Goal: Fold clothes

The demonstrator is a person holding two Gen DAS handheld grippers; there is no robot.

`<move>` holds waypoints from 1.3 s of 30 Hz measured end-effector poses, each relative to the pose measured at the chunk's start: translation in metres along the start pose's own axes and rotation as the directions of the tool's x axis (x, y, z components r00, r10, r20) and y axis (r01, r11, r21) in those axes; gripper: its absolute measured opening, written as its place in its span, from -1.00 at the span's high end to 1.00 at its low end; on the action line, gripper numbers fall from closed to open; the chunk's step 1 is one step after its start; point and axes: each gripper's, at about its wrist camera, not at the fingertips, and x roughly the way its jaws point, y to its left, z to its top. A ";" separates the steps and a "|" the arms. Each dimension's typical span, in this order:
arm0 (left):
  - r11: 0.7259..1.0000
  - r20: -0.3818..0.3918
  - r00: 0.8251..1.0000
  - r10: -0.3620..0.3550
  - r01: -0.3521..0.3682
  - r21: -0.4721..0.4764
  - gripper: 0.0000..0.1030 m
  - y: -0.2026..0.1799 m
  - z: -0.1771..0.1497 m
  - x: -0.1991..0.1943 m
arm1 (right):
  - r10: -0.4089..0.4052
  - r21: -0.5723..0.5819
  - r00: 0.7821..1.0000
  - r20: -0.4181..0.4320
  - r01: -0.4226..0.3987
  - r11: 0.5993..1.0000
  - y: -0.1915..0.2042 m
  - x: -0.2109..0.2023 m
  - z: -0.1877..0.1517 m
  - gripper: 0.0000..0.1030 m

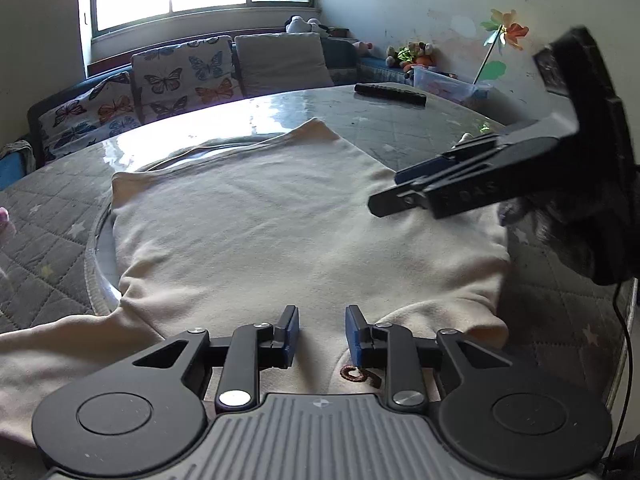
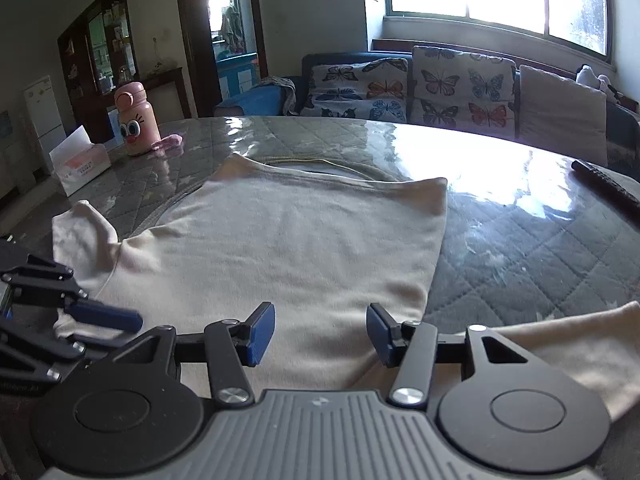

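A cream sweatshirt point(image 1: 280, 220) lies spread flat on the round table point(image 1: 420, 132), one sleeve trailing off to the lower left. A small brown stitched mark shows on it by my left gripper point(image 1: 322, 336), which hovers open over the near edge of the cloth with nothing between its blue pads. My right gripper point(image 1: 390, 192) comes in from the right, above the garment's right side. In the right wrist view the sweatshirt point(image 2: 300, 240) fills the middle. There the right gripper point(image 2: 320, 332) stands open just above it and holds nothing. The left gripper point(image 2: 100, 332) sits at the left edge.
The table point(image 2: 520, 248) has a grey quilted cover under a glossy sheet. A pink bottle point(image 2: 136, 120), a tissue box point(image 2: 80, 164) and a small pink item point(image 2: 168, 144) stand at its far left. A black remote point(image 1: 390, 94) lies at the far edge. Behind is a sofa with butterfly cushions point(image 2: 460, 88).
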 end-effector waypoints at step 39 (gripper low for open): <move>0.998 0.055 0.998 0.041 -0.043 0.036 -0.75 -0.050 0.025 -0.003 | -0.470 0.363 0.883 -0.001 0.438 0.822 -0.175 -0.063 -0.060 0.04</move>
